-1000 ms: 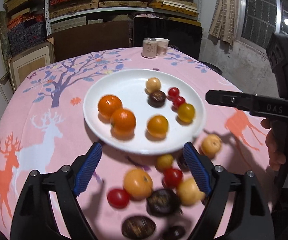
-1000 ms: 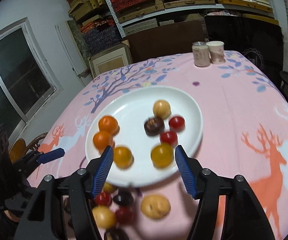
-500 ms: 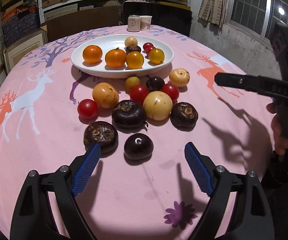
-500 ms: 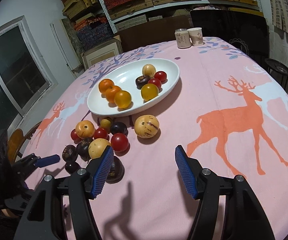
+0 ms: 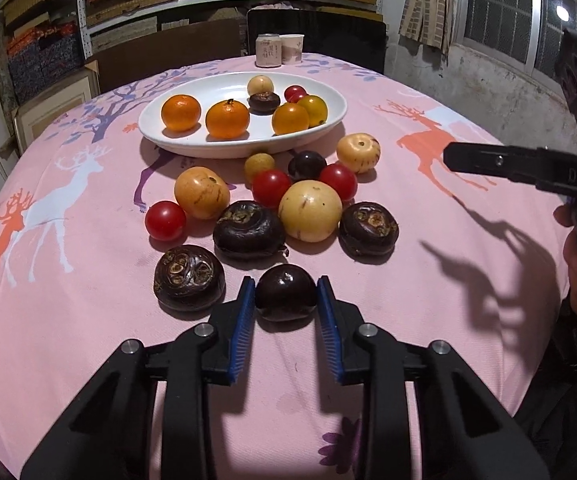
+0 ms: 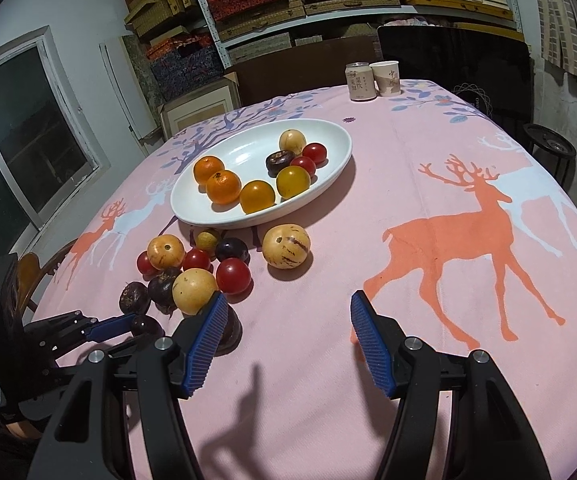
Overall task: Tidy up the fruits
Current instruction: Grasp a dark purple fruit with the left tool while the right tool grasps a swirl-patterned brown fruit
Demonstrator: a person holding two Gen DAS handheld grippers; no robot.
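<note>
— Now what's changed?
— Half a second ago the left hand-held gripper (image 5: 285,298) stood wide apart; its blue pads now touch both sides of the dark plum (image 5: 285,291), which sits on the table (image 5: 428,304).
— And the right hand-held gripper (image 6: 284,340)?
— Apart, empty. Likely next: lifting the plum to the white plate (image 5: 176,136).

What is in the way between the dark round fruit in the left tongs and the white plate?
A cluster of loose fruit. The dark fruit sits between the left tongs on the tablecloth. Straight ahead lie a brown-black fruit, a pale yellow one and red tomatoes before the white plate. It would likely need lifting over them.
</note>
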